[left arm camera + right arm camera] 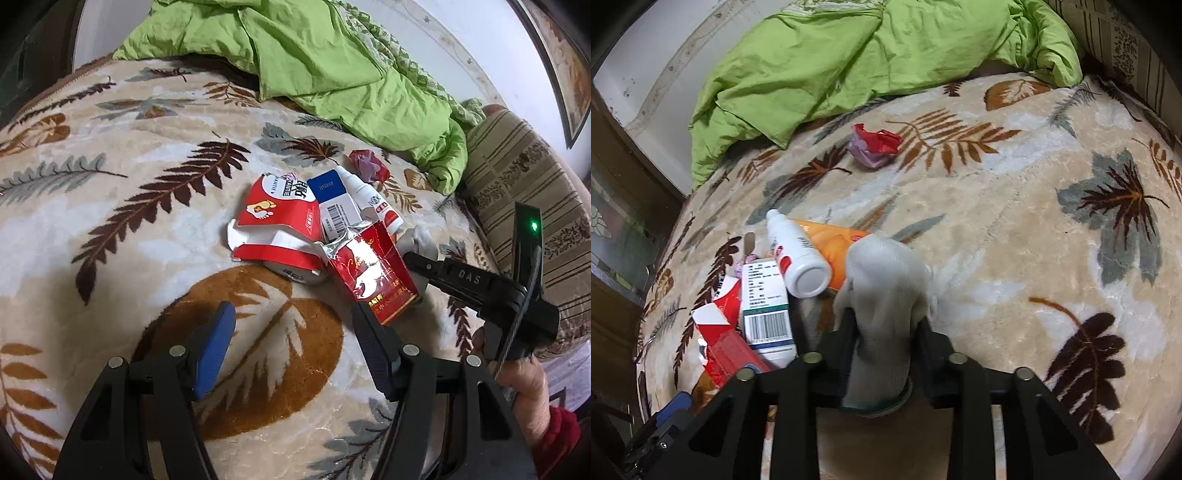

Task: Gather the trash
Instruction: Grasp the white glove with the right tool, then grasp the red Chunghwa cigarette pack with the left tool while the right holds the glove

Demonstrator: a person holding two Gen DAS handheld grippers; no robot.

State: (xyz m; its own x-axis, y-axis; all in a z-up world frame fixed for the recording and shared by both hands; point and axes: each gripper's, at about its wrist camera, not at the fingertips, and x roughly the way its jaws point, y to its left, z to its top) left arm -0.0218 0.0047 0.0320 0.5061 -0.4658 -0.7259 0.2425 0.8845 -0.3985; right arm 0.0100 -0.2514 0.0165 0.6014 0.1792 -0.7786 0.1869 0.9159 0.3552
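On the bed's leaf-print blanket point(110, 229) the left gripper point(295, 332) hovers with fingers spread wide, holding nothing. Just ahead lies the trash pile: a red-and-white carton point(277, 221), a barcoded box point(336, 210), a white bottle point(798, 258) and a red pack point(373, 273). A crumpled wrapper point(873, 146) sits apart near the green quilt point(849, 55). The right gripper point(882, 310) pinches a grey sock point(886, 280) beside the pile.

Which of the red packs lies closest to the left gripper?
The shiny red cigarette pack, torn open at the top; it almost touches the left gripper's right finger. The red-and-white foot-print box lies farther off.
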